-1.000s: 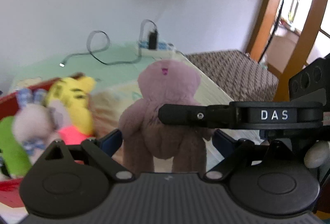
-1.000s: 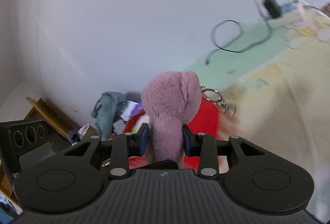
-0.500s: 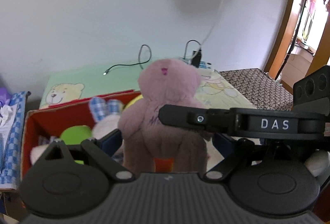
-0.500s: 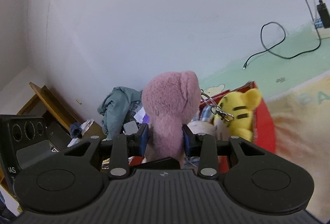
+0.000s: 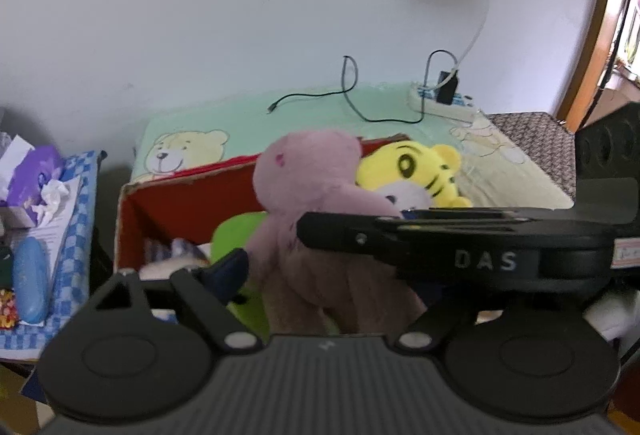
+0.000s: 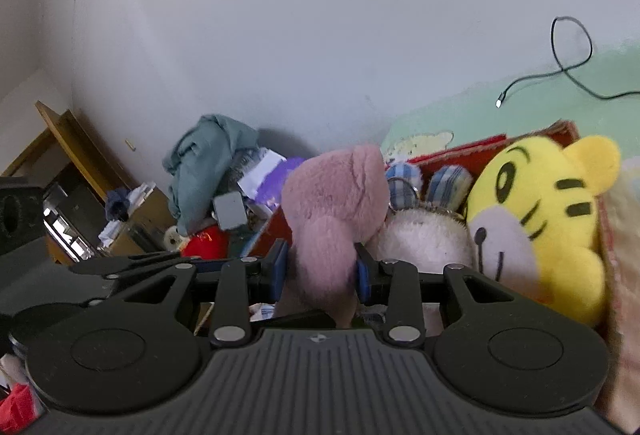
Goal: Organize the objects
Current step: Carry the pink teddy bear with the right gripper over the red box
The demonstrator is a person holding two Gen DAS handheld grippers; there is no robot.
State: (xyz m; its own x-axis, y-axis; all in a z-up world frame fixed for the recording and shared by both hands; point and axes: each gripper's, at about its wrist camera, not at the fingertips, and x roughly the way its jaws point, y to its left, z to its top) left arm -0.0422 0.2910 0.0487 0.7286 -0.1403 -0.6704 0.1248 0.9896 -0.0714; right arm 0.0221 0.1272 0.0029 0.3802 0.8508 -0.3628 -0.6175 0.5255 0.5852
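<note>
Both tongs meet at one toy. Right gripper [image 6: 320, 271] is clamped with its blue pads squeezing the lower body of the soft pink plush bear [image 6: 334, 211], carrying it upright over the red cardboard box [image 5: 188, 203]. Left gripper [image 5: 332, 275] stands wide apart around the same bear [image 5: 316, 195], not pressing it, likely only steadying or waiting. That bear hangs above the box's open top, beside the yellow striped plush tiger [image 6: 540, 215] and a white fluffy toy [image 6: 420, 239] already inside. Holding low on the body probably keeps the head free to drop in first among the toys; a green plush [image 5: 236, 231] lies beneath.
</note>
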